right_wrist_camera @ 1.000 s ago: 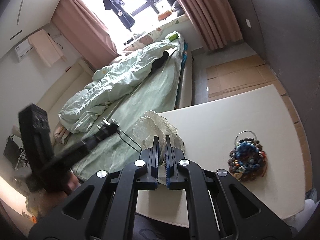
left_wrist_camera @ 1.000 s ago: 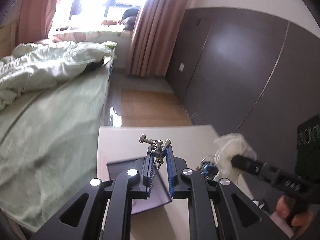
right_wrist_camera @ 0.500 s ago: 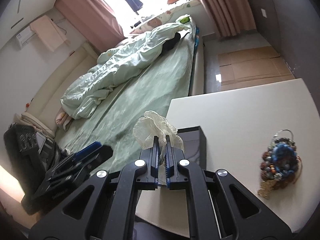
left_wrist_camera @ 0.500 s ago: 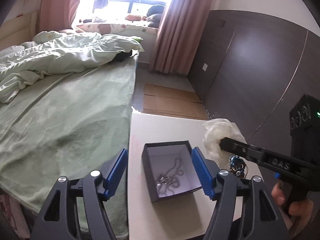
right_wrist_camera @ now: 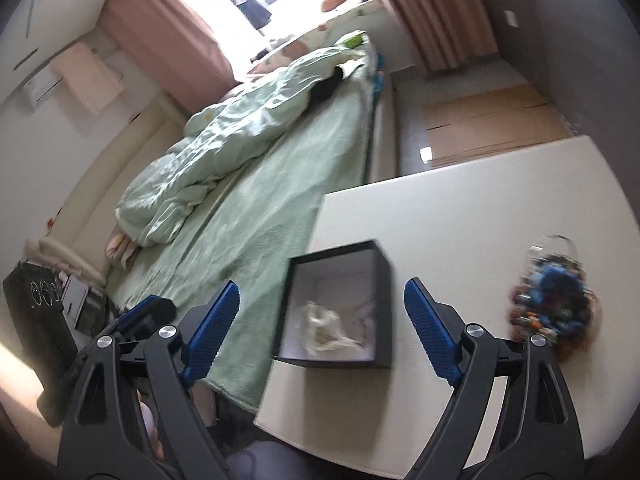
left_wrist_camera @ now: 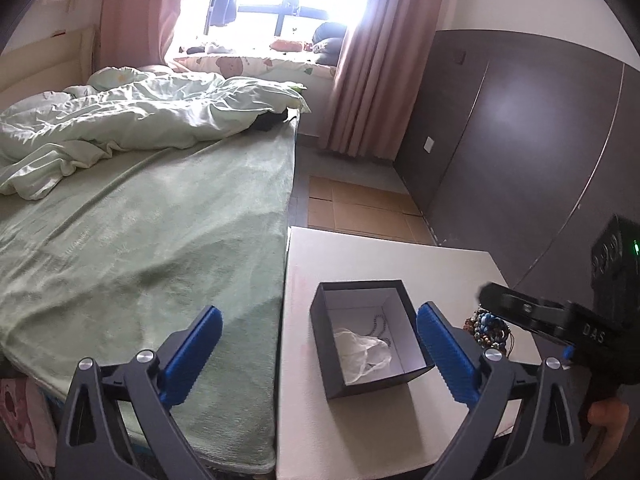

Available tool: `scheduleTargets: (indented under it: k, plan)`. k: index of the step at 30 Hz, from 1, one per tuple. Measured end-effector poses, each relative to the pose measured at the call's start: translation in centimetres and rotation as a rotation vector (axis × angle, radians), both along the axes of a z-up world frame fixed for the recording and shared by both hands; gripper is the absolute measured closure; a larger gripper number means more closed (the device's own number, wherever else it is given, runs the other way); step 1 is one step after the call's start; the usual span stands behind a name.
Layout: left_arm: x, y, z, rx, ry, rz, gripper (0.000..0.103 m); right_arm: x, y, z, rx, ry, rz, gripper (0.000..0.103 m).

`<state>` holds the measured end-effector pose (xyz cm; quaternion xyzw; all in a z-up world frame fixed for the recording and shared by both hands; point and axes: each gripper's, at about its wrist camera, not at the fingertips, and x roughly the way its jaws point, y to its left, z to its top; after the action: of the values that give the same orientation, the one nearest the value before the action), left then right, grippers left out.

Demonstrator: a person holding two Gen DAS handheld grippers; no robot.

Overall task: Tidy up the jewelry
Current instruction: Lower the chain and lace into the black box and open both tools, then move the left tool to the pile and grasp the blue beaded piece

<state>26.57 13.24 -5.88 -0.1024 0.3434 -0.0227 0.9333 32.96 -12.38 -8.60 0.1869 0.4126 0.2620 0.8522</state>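
From the left wrist, the left gripper (left_wrist_camera: 318,346) was opening wide, empty, over the dark box (left_wrist_camera: 370,336) near the table's (left_wrist_camera: 400,252) left edge; a white bag (left_wrist_camera: 360,350) and chain lay inside. From the right wrist, the right gripper (right_wrist_camera: 322,320) was opening, empty, above the box; the bead pile (right_wrist_camera: 554,300) sat near the right edge.

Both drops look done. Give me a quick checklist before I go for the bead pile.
1. Left tool empty, jaws opening: ok.
2. Right tool empty, jaws opening: ok.
3. White pouch inside the dark box: ok.
4. Chain necklace in the box beside the pouch: ok.
5. Beaded bracelets on the white table, apart from the box: ok.
6. Bracelets untangled: cannot tell, blurred.
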Motion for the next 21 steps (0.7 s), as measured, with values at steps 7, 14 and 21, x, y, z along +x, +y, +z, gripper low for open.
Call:
scheduleTargets:
  k: [7,14,21]
  plan:
    - [0.4,-3.3,-0.1,0.01,0.001,-0.053,0.008,-1.2,-5.6,0.3,-0.012,-0.02,-0.107,0.013]
    - [0.6,-7.1,-0.1,0.015,-0.012,-0.119,0.008,-2.6,-10.1,0.6,-0.052,-0.057,-0.169,0.013]
    - [1.3,-10.6,-0.1,0.013,-0.018,-0.173,0.008,-3.2,-13.6,-0.1,-0.05,-0.069,-0.202,0.013]
